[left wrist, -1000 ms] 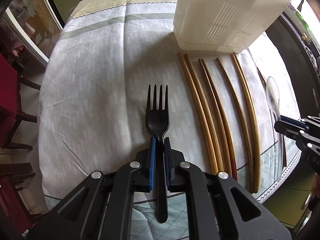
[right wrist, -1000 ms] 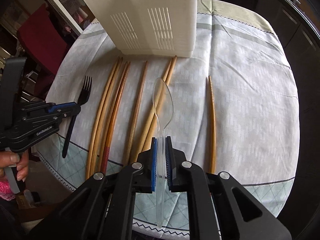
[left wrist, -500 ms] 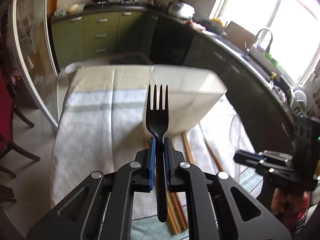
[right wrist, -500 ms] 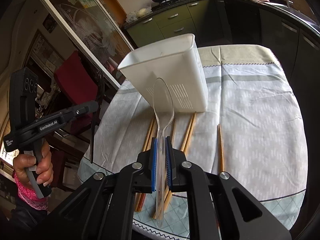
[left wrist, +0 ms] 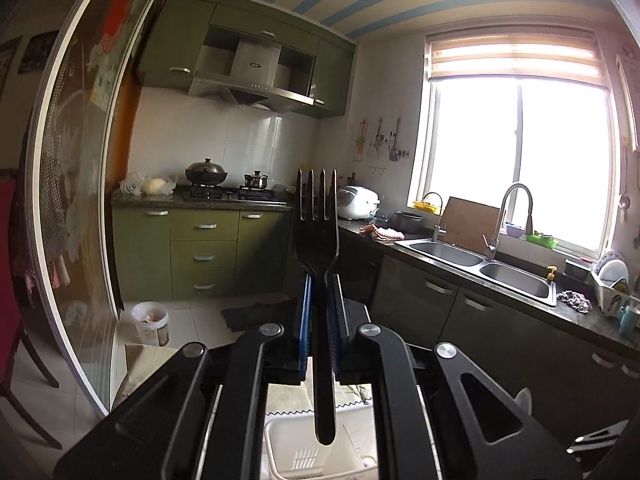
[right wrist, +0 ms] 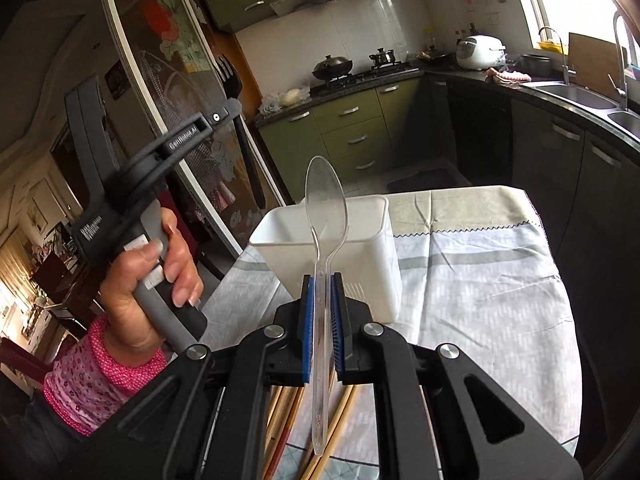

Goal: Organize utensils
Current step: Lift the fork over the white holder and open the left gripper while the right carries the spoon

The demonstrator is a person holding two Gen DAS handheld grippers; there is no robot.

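On table [right wrist: 500,280], white bin [right wrist: 352,236] holds nothing visible

Daylight enters through the window [left wrist: 520,160], which is overexposed to white. Cabinets and foreground appear dim. Fisheye distortion curves all edges; focus is sharp.

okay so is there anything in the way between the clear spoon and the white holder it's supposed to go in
Nothing visible blocks it. The right gripper is shut on the clear spoon, held above the table, and the white holder stands just ahead with its top open and looking empty. The chopsticks lie below.
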